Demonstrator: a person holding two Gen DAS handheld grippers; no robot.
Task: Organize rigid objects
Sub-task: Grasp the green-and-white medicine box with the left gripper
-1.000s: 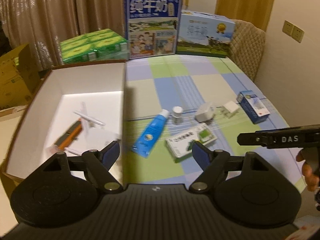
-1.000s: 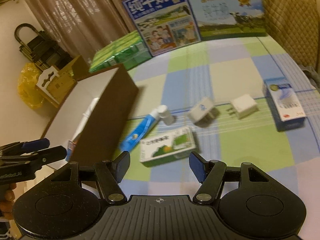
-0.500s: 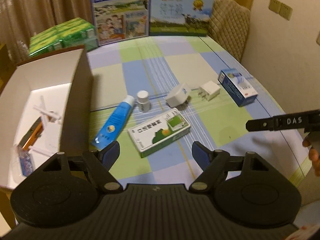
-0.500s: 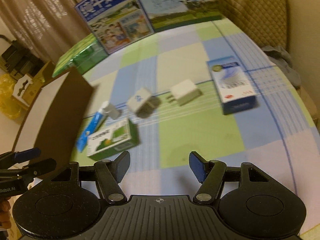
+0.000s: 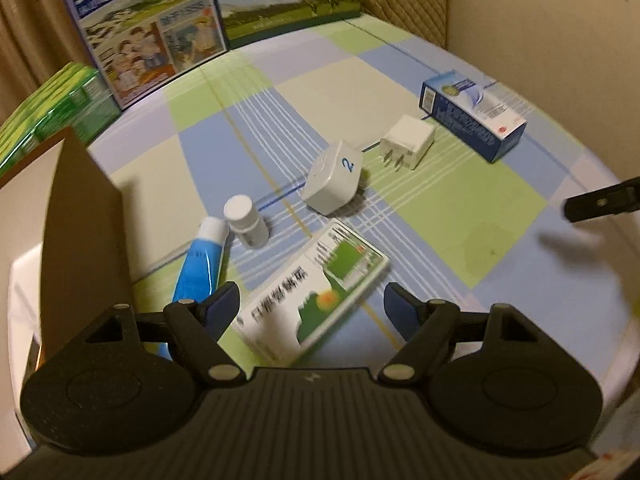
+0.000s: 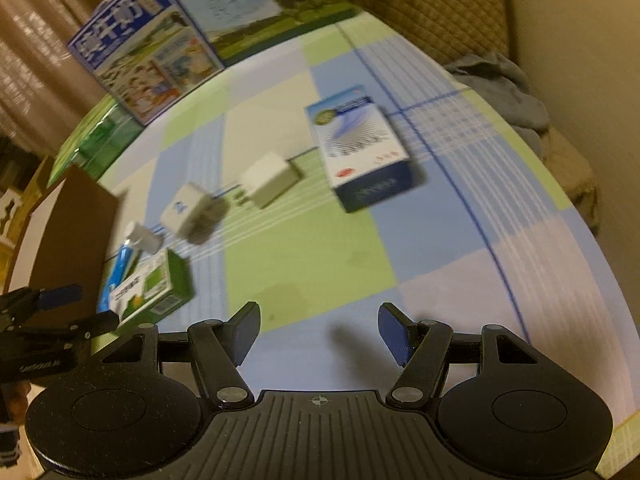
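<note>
L gripper (image 5: 311, 304), jaws open and empty, hovers over the green-white carton (image 5: 316, 300), which lies flat on the tabletop (image 5: 500, 248) w/ its long axis diagonal to the jaw line; a wrist roll looks needed. R gripper (image 6: 319, 334), jaws open, empty, is farther off over bare cloth. Blue tube (image 5: 200, 264) and brown box (image 5: 86, 224) crowd the left; clear room to the right.
</note>
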